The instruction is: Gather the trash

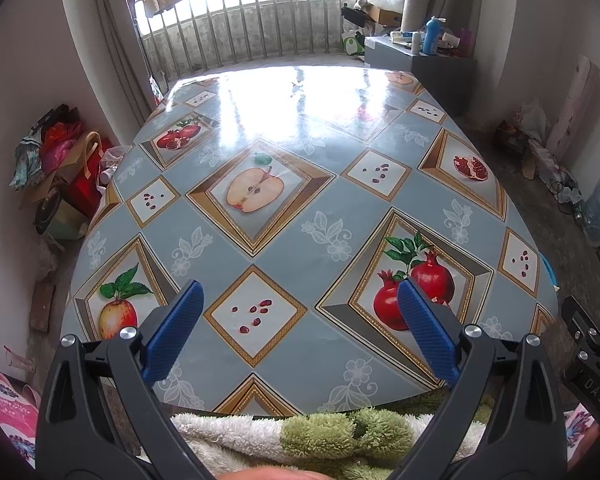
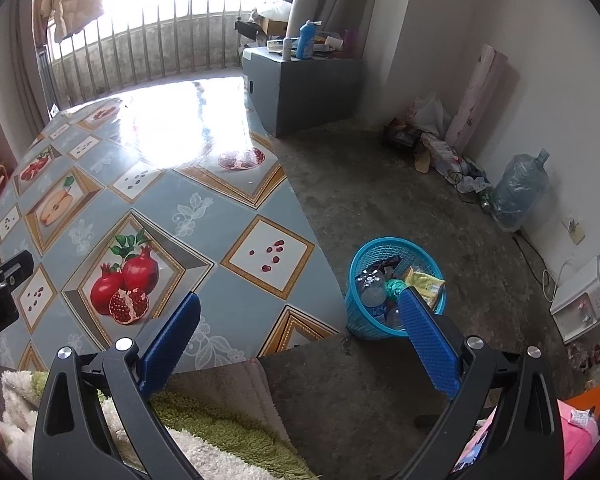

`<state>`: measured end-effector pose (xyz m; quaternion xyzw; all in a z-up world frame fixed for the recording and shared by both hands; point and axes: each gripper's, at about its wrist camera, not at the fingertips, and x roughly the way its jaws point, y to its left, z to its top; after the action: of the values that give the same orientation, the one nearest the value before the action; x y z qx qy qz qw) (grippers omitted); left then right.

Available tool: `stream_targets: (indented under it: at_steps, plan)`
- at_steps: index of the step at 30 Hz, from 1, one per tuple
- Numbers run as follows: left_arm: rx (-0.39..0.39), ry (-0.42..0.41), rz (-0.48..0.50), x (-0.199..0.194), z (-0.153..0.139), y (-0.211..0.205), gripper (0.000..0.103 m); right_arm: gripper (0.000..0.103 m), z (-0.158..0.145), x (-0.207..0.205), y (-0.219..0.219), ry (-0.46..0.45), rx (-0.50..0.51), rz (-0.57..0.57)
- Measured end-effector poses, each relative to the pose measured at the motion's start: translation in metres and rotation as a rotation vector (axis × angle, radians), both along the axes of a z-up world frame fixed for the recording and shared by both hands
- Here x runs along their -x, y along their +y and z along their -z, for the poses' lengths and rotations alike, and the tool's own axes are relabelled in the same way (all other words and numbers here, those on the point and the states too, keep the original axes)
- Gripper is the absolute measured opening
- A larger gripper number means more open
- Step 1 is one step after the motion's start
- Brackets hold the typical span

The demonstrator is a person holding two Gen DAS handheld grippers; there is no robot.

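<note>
A blue mesh waste basket [image 2: 364,322] stands on the floor beside the table's right edge. Inside it lie a clear plastic bottle [image 2: 373,289], a yellow wrapper [image 2: 425,283], a dark wrapper and a teal crumpled piece. My right gripper [image 2: 300,310] hangs open above the table corner and floor, its right finger in front of the basket, nothing between its blue pads. My left gripper [image 1: 300,296] is open over the near edge of the table [image 1: 300,208], also holding nothing. The other gripper's black body [image 1: 588,360] shows at the right edge of the left wrist view.
The table carries a glossy fruit-pattern cloth [image 2: 204,208]. A grey cabinet [image 2: 304,88] with bottles stands past the table. Bags and a large water jug [image 2: 518,192] line the right wall. Piled bags [image 1: 60,168] sit left of the table. A fluffy green-white sleeve [image 1: 320,432] is below.
</note>
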<state>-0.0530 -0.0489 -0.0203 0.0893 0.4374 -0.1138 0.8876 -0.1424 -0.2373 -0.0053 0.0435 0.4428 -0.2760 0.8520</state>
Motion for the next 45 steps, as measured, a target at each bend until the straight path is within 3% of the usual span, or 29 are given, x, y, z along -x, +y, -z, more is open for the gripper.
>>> stream_targets:
  at_steps: [45]
  plan:
    - [-0.001, 0.008, -0.017, -0.003, 0.001, 0.010, 0.093, 0.096, -0.004, -0.003, 0.005, -0.003, -0.008, -0.026]
